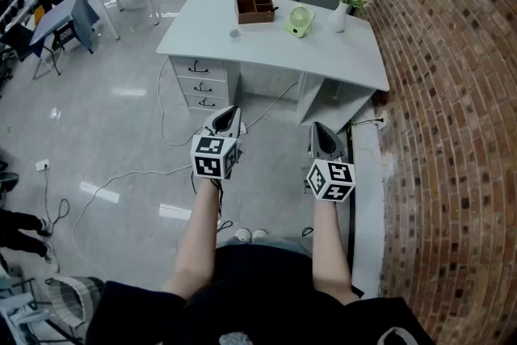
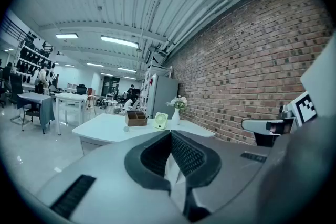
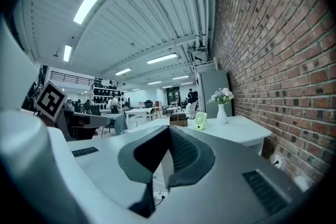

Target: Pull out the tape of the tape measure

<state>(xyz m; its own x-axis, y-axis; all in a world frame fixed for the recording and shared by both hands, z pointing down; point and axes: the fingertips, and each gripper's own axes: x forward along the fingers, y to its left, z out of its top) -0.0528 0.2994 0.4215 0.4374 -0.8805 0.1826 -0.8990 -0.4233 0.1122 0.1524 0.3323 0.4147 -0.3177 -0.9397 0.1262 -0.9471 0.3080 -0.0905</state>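
Observation:
A small round grey object (image 1: 234, 33), likely the tape measure, lies on the white desk (image 1: 275, 48) near its left front, in front of a brown box; it also shows in the left gripper view (image 2: 126, 128). Both grippers hang in the air well short of the desk, over the floor. My left gripper (image 1: 229, 112) is shut with nothing between its jaws (image 2: 170, 132). My right gripper (image 1: 321, 128) is shut and empty too (image 3: 169, 128). Both point towards the desk.
On the desk stand a brown compartment box (image 1: 254, 8), a small green fan (image 1: 299, 20) and a white vase with flowers (image 1: 346, 0). Drawers (image 1: 199, 85) sit under its left side. Cables (image 1: 166, 125) trail over the floor. A brick wall (image 1: 452, 133) runs along the right.

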